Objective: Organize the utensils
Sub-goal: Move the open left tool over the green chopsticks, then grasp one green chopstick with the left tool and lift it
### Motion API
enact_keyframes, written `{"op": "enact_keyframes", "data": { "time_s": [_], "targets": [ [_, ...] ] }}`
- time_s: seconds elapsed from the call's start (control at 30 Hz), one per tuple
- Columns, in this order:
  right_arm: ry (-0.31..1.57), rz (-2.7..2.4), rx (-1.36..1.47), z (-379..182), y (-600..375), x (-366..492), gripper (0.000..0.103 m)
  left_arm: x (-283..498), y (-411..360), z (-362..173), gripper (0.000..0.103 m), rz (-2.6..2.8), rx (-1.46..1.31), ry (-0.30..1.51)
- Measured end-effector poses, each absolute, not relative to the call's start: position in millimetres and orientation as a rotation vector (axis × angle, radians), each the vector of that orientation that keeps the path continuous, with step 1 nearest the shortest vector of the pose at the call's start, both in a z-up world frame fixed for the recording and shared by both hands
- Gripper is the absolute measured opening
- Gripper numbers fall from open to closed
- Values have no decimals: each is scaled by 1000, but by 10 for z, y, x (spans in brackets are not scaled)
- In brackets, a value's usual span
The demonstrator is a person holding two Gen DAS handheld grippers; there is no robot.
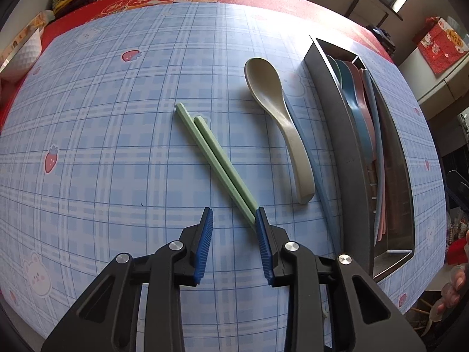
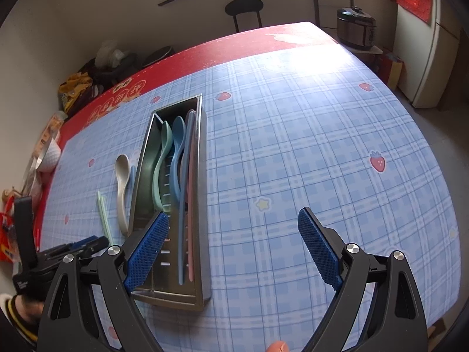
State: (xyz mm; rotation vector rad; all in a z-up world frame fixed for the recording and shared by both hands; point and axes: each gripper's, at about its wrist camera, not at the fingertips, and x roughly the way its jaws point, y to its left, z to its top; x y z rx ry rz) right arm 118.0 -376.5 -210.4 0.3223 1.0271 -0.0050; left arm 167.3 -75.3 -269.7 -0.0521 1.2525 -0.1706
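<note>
Two pale green chopsticks (image 1: 215, 161) lie side by side on the blue checked cloth. Their near tips reach the inner edge of the right finger of my left gripper (image 1: 233, 214), which stands open low over the cloth with nothing pressed between its pads. A beige spoon (image 1: 275, 111) lies to the right, with a single blue chopstick (image 1: 319, 187) beside it. The steel tray (image 1: 337, 135) holds teal, blue and pink spoons and some chopsticks. My right gripper (image 2: 233, 214) is wide open and empty above the cloth, just right of the tray (image 2: 202, 193).
A white bowl (image 1: 23, 55) stands at the table's far left edge, with bags piled behind it on the red cloth. A stool (image 2: 244, 11) and a rice cooker (image 2: 356, 28) stand beyond the table. A person's hand (image 1: 454, 287) shows at the right edge.
</note>
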Motion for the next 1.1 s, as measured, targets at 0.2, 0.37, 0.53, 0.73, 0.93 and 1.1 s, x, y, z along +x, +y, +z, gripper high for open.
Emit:
{"op": "enact_keyframes", "data": {
  "time_s": [0.2, 0.37, 0.53, 0.73, 0.93, 1.1],
  "targets": [
    [1028, -4, 327, -2113, -3784, 1171, 87, 1686, -818, -2702, 27, -147, -11, 1251],
    [1029, 0, 322, -2110, -3780, 1177, 87, 1702, -856, -2691, 27, -131, 23, 1253],
    [1030, 0, 321, -2106, -3782, 1169, 87, 1751, -912, -2696, 30, -113, 57, 1247],
    [1030, -2, 320, -2108, -3781, 1158, 87, 1878, -915, -2742, 31, -75, 76, 1267],
    [1029, -2, 327, -2107, -3766, 1146, 87, 1866, -780, -2721, 16, -69, 82, 1285],
    [1026, 7, 326, -2105, -3711, 1156, 87, 1865, -575, -2712, 16, -28, 67, 1286]
  ]
}}
